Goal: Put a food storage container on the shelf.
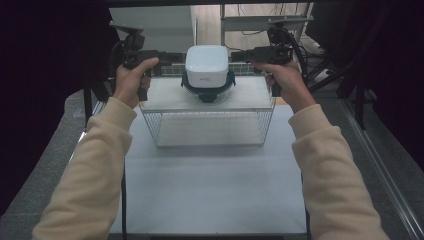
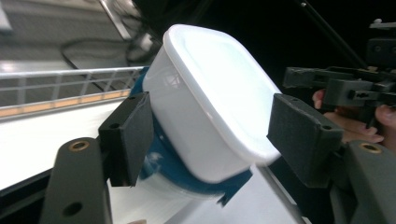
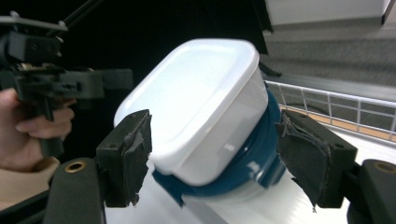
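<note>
Both sets of jaws are spread wide, not gripping anything. Your left gripper (image 1: 167, 56) and right gripper (image 1: 239, 54) sit on either side of the white food container (image 1: 207, 64), pads clear of its walls in both gripper views. The container sits upside down on its blue clip lid (image 1: 207, 88), which rests on the white board (image 1: 250, 95) laid across the top of the wire basket (image 1: 210, 127), toward the far edge.

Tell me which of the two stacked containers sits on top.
The white square container sits on top, upside down; the round clear container with the dark blue lid lies beneath it on the basket's white board.
</note>
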The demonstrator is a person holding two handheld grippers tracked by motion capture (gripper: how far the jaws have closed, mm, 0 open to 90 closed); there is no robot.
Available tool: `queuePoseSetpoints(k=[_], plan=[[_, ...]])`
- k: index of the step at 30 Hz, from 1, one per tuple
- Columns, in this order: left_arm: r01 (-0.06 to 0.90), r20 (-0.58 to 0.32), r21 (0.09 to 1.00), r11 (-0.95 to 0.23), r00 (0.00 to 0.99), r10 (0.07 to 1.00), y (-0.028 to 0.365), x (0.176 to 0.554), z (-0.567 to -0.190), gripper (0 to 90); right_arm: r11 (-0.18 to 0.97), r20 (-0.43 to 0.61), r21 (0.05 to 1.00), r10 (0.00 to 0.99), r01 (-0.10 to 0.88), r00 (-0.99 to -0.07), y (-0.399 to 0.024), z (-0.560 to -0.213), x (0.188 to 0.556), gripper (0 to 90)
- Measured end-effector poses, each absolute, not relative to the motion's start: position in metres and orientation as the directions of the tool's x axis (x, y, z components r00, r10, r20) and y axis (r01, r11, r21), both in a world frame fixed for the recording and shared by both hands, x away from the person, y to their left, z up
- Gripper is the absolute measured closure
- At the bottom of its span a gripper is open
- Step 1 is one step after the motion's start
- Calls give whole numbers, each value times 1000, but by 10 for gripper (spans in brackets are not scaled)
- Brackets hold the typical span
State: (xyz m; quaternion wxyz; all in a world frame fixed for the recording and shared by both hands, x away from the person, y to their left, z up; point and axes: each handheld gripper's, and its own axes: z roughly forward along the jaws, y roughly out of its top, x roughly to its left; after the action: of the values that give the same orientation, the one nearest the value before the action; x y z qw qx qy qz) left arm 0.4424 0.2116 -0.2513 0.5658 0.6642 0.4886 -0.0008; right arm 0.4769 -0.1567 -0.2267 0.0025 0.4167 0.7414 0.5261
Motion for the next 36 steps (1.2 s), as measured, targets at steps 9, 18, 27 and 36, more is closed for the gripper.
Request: queuePoseSetpoints(k=[9, 18, 27, 36], plan=[[591, -458, 805, 50, 566, 685, 215, 409, -260, 275, 125, 376, 821, 615, 557, -693, -172, -234, 450, 251], [563, -409, 826, 17, 578, 706, 212, 380, -272, 262, 177, 280, 853, 638, 490, -717, -181, -244, 420, 249], [508, -337, 862, -6, 580, 742, 212, 318, -306, 256, 259, 157, 869, 664, 421, -731, -196, -279, 372, 247], [580, -322, 812, -58, 530, 785, 220, 283, -383, 244, 278, 174, 841, 674, 465, -718, -216, -343, 342, 246]])
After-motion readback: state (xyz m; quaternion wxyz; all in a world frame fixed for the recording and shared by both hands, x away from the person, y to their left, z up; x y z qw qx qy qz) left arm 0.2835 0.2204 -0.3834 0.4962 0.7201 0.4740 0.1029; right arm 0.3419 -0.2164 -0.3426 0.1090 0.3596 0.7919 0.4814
